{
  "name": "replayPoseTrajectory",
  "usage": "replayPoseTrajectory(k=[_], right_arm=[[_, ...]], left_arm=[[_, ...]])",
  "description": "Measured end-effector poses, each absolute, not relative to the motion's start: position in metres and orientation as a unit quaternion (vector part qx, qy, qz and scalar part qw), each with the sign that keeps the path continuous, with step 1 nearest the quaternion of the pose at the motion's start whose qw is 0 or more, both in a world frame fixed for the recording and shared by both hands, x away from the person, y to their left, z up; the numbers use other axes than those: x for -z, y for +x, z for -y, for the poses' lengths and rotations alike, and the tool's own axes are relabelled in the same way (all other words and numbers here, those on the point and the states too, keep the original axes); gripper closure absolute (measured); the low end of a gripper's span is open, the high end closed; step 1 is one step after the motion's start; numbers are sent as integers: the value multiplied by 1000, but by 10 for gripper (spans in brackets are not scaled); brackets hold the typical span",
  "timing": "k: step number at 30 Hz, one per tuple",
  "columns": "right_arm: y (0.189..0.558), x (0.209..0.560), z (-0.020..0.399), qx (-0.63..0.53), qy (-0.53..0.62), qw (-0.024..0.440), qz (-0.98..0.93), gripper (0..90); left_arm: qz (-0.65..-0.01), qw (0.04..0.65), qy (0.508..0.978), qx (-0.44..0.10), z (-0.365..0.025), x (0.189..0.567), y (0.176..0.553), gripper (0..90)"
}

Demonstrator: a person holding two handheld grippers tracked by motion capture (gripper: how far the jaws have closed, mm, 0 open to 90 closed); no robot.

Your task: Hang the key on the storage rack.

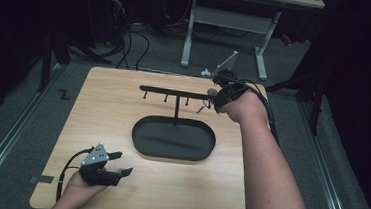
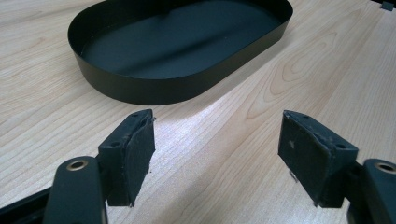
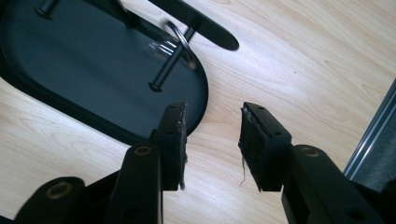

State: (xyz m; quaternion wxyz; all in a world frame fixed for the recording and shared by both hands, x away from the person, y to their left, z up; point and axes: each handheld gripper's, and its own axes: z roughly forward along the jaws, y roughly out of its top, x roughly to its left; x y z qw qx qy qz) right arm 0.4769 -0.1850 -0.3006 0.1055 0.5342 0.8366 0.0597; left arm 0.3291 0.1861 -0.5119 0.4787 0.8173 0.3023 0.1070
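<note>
The black stand (image 1: 176,100) sits mid-desk, its oval tray base (image 1: 173,138) empty and its crossbar carrying small pegs. From where I stand, a ring (image 3: 176,33) with something pale on it hangs off the peg nearest the bar's right end; it is blurred in the right gripper view, so it may be swinging, though I can't say what it is.

The right claw (image 3: 212,140) hovers above the desk (image 1: 123,104) beside that end of the bar, jaws parted a moderate way and holding nothing. The left claw (image 2: 217,149) rests low at the near left corner, jaws spread wide, also empty, facing the tray.

The risk I see is the right hand's closeness to the bar: a careless nudge could knock the ring off its peg or tip the slender stand. If the ring is swinging, it could slip off by itself.
</note>
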Motion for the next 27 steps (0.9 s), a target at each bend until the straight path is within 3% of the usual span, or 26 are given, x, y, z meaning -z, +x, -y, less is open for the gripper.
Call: replayPoseTrajectory(k=[27], right_arm=[[447,375,196,-79,544,72,-832,484]], left_arm=[[-300,476,820,-104,-183,513,329,276]])
